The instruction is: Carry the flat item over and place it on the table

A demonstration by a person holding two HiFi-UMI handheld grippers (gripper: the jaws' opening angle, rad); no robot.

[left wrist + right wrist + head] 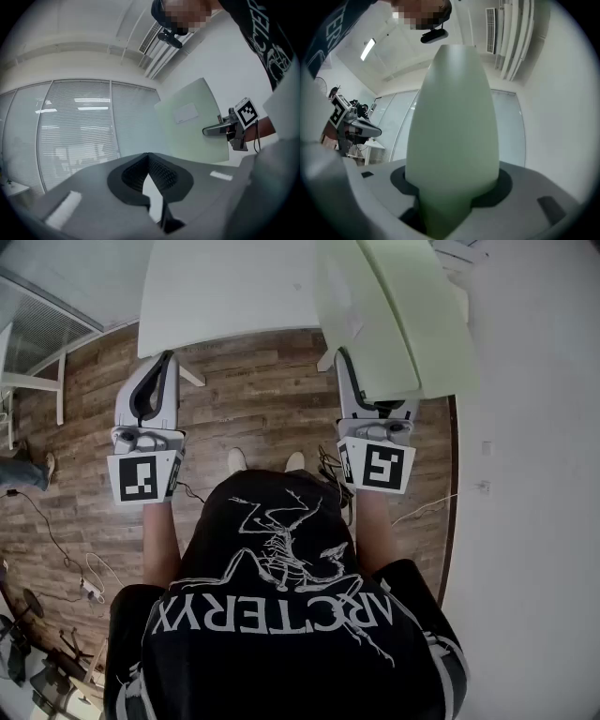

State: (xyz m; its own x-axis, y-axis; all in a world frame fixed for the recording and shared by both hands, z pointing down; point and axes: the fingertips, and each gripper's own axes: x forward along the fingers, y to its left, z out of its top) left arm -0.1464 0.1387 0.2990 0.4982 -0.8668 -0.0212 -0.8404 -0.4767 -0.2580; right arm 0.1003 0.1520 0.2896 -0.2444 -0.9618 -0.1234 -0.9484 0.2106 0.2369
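The flat item is a pale green board [403,315] with a small white label, held upright and tilted in the air at the right. My right gripper [361,381] is shut on its lower edge. In the right gripper view the board [452,122] rises out of the jaws and fills the middle. From the left gripper view the board [190,122] and the right gripper [220,130] show off to the right. My left gripper [157,381] is held up at the left with nothing in it, and its tips [148,161] meet.
A white table [225,287] stands ahead over the wood floor, its near edge just beyond both grippers. A white wall [525,474] runs close along the right. Cables [66,549] lie on the floor at the left, near a white frame [28,381].
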